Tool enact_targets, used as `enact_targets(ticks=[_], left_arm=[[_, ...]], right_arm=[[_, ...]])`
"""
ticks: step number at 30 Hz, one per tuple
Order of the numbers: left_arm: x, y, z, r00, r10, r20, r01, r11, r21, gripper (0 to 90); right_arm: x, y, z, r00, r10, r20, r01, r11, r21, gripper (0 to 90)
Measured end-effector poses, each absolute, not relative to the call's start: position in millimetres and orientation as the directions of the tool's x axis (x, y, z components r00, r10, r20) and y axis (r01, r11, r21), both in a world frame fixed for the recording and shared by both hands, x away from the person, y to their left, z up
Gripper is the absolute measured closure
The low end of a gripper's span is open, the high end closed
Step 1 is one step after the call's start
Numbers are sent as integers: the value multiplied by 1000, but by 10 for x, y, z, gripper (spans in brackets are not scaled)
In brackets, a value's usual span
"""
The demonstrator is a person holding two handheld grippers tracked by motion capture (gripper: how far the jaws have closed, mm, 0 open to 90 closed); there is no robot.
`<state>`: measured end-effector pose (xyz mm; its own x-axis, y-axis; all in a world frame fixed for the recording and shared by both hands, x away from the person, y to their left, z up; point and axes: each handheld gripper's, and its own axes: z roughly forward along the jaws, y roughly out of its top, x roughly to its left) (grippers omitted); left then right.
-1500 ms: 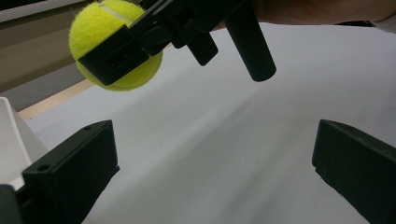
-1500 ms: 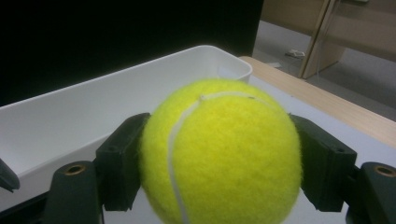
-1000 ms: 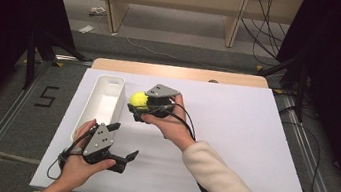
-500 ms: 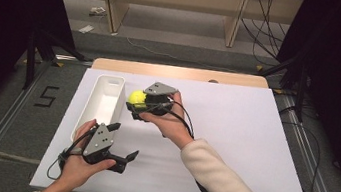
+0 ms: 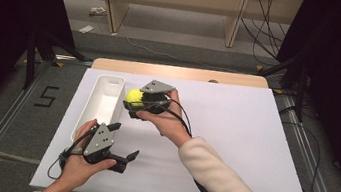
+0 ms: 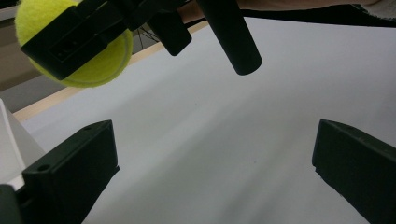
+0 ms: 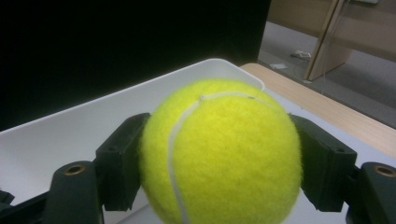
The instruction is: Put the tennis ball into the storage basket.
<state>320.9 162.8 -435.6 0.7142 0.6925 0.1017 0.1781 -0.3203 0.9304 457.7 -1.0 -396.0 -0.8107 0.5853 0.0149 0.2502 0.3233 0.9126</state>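
A yellow tennis ball point(image 5: 133, 96) is clamped between the jaws of my right gripper point(image 5: 134, 98), held above the table just right of a long white bin point(image 5: 102, 100). In the right gripper view the tennis ball point(image 7: 219, 151) sits squarely between the two black jaws, with the white bin point(image 7: 70, 135) right behind it. My left gripper point(image 5: 123, 146) rests low near the table's front edge, jaws wide apart and nothing between them. In the left gripper view the ball point(image 6: 81, 51) and the other gripper hang at the upper left.
A white board point(image 5: 233, 135) covers the table, with a wooden strip point(image 5: 182, 72) along its far edge. Wooden shelf legs and loose cables stand on the floor beyond. Black curtains flank both sides.
My right gripper has carried the ball slightly left, closer to the white bin. The left gripper has stayed put.
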Motion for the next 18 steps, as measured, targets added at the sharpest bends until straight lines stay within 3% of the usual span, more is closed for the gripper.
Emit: enact_targets(ticks=[18], left_arm=[[3201,1633,-4347,717,689,103,176,-322,930,0]], right_arm=[[4578,88,-3937,-817,576,15,249,330,910,273]])
